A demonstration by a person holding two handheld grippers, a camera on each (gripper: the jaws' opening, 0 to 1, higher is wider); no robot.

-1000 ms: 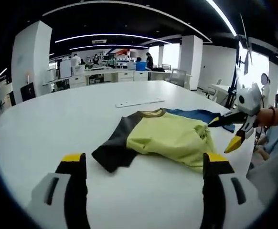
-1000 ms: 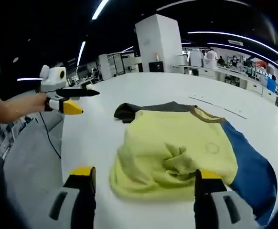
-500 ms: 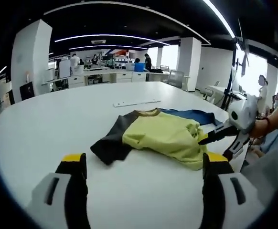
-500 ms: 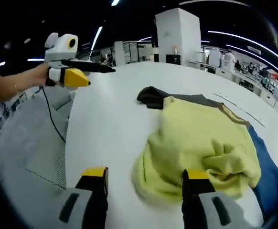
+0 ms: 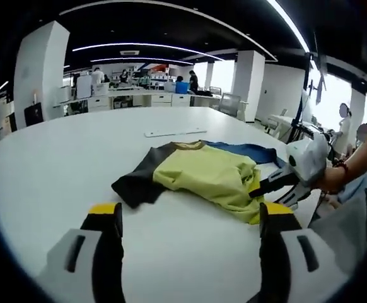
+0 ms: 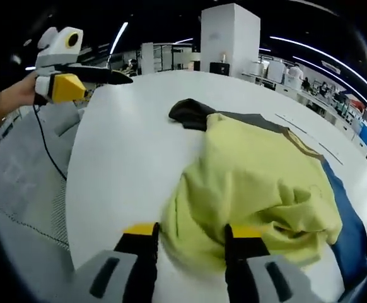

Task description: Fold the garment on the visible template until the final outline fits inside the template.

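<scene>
The garment (image 6: 259,183) lay soft and rumpled on the surface (image 6: 127,145); right tongs (image 6: 186,230) straddled its near hem unclosed, left tongs (image 5: 186,211) stood open.

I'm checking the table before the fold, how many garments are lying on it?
1: a yellow shirt with a dark sleeve and blue part, bunched near the table edge, by the right gripper. Anything under it is hidden.

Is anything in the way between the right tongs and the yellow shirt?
No, nothing visible is. The right tongs are already at the near edge of the yellow shirt, with only white table around it.
</scene>
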